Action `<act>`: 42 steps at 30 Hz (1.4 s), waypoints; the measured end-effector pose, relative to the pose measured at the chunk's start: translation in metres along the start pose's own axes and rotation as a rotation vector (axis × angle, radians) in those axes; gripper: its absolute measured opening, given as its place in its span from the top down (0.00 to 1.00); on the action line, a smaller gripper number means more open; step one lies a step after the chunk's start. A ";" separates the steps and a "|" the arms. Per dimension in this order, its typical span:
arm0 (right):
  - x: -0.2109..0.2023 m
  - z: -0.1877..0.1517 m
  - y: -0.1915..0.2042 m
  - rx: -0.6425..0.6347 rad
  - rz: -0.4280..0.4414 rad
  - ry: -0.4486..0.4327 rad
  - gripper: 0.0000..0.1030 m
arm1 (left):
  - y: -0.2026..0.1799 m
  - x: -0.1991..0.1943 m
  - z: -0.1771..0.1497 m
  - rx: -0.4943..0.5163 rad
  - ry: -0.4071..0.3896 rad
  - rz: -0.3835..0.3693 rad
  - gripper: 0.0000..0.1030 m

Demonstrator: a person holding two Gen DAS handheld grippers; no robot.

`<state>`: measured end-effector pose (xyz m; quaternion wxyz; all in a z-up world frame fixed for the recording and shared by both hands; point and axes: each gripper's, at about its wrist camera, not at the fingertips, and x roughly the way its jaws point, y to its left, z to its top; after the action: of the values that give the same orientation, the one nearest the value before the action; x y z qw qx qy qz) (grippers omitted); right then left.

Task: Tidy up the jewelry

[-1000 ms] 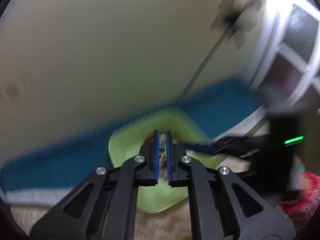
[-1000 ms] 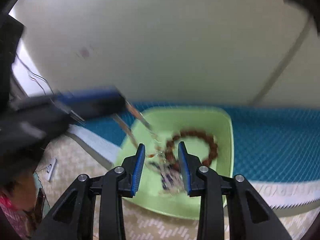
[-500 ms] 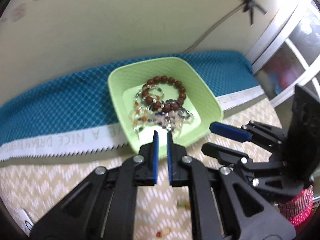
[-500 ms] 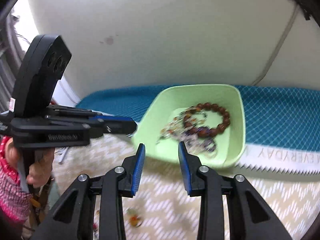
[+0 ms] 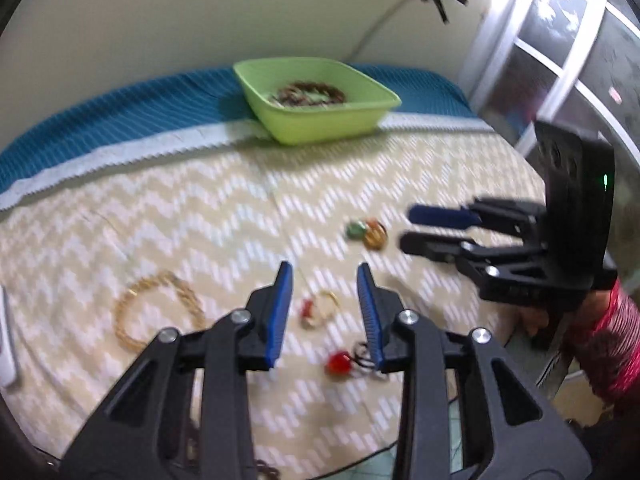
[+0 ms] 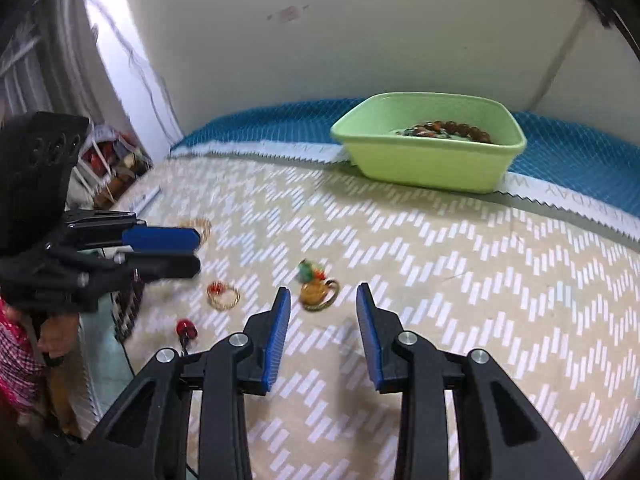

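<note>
Brown beaded bracelets (image 6: 448, 128) lie in the far green plastic tub (image 6: 428, 168); gold chain (image 5: 156, 308), small gold ring (image 5: 322, 308), red pendant (image 5: 340, 362) lie near.

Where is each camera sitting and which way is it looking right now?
Left wrist: on the left gripper, open, looking across the zigzag mat to the green tray; right gripper shows at right.
Right wrist: on the right gripper, open, same direction; left gripper shows at left.
Shared: tray, mat, small gold ring.

A bed with a zigzag cover (image 6: 460, 248) holds a green tub (image 6: 432, 160) on a blue cloth (image 5: 132, 112), a gold chain (image 5: 156, 308), small rings (image 6: 223, 295) and a red bead (image 5: 338, 362).
</note>
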<state>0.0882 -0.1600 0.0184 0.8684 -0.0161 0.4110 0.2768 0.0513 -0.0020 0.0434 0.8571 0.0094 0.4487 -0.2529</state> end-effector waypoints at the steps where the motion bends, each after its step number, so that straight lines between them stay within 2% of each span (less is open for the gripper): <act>1: 0.002 -0.001 0.001 -0.013 -0.005 0.006 0.84 | -0.001 0.003 -0.003 0.002 0.005 -0.001 0.70; 3: 0.007 0.002 0.007 -0.053 -0.022 0.014 0.84 | -0.001 0.010 -0.007 -0.008 0.007 0.003 0.70; 6: 0.015 0.007 0.012 -0.094 -0.050 0.014 0.84 | 0.005 0.021 -0.011 -0.026 0.018 0.050 0.70; 9: 0.024 0.016 0.013 -0.116 -0.055 0.046 0.84 | 0.009 0.028 -0.016 -0.038 0.036 0.032 0.70; 10: 0.028 0.017 0.012 -0.116 -0.044 0.061 1.00 | 0.008 0.030 -0.018 -0.032 0.041 0.022 0.70; 12: 0.036 0.019 0.010 -0.115 -0.023 0.082 1.00 | 0.005 0.031 -0.021 -0.001 0.036 0.026 0.84; 13: 0.036 0.021 0.007 -0.091 -0.006 0.081 1.00 | 0.005 0.031 -0.021 0.005 0.033 0.025 0.85; 16: 0.028 0.024 -0.005 0.018 0.076 0.040 1.00 | 0.015 0.031 -0.020 -0.041 0.040 -0.043 0.90; 19: 0.024 0.024 -0.025 0.165 0.206 0.013 1.00 | 0.029 0.029 -0.007 -0.136 0.028 -0.131 0.90; 22: 0.021 0.026 -0.035 0.227 0.252 -0.008 1.00 | 0.041 0.024 0.013 -0.196 -0.016 -0.202 0.90; 24: 0.012 0.032 -0.045 0.258 0.267 -0.053 1.00 | 0.044 0.022 0.029 -0.217 -0.043 -0.228 0.90; 28: -0.004 0.050 -0.068 0.322 0.242 -0.155 1.00 | 0.045 0.030 0.070 -0.232 -0.072 -0.236 0.90; 30: -0.009 0.062 -0.086 0.366 0.198 -0.208 1.00 | 0.044 0.038 0.095 -0.232 -0.078 -0.223 0.90; 33: -0.009 0.080 -0.103 0.386 0.135 -0.235 1.00 | 0.044 0.048 0.124 -0.222 -0.092 -0.174 0.90; 35: -0.004 0.089 -0.109 0.376 0.083 -0.222 1.00 | 0.043 0.064 0.142 -0.227 -0.071 -0.154 0.89; 36: -0.001 0.092 -0.111 0.369 0.054 -0.212 1.00 | 0.043 0.071 0.148 -0.232 -0.053 -0.137 0.87; 38: 0.005 0.094 -0.114 0.349 0.003 -0.197 1.00 | 0.047 0.088 0.154 -0.245 -0.009 -0.101 0.72; 39: 0.006 0.094 -0.115 0.339 -0.010 -0.195 1.00 | 0.048 0.093 0.155 -0.252 0.002 -0.090 0.68; 40: 0.008 0.094 -0.114 0.331 -0.020 -0.198 0.95 | 0.050 0.097 0.155 -0.261 0.010 -0.081 0.61; 42: 0.004 0.091 -0.111 0.324 -0.019 -0.226 0.80 | 0.050 0.101 0.155 -0.279 0.008 -0.096 0.59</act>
<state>0.2094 -0.2293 0.0538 0.9028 0.1513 0.3499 0.1989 0.2393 -0.0389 0.0470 0.8354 -0.1301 0.4826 -0.2287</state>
